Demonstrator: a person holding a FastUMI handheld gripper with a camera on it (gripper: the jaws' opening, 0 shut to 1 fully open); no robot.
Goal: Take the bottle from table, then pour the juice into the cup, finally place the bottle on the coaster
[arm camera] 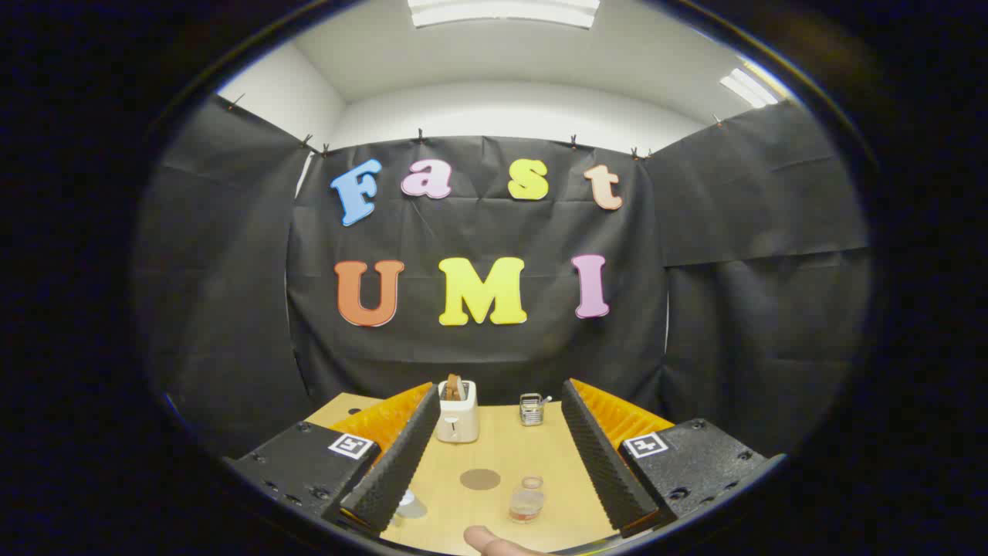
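Note:
My gripper (499, 391) is open and held above the wooden table (502, 452), with nothing between its fingers. A small clear bottle (527, 500) with brownish juice stands upright on the table, low between the fingers and nearer the right one. To its left lies a round brown coaster (480, 479), flat on the table. What looks like a clear cup (410, 506) peeks out beside the left finger, which hides most of it.
A cream toaster (457, 413) with toast in it stands at the back of the table, and a small metal basket (531, 409) sits to its right. A person's fingertip (491, 540) shows at the table's near edge. Black cloth walls close the booth.

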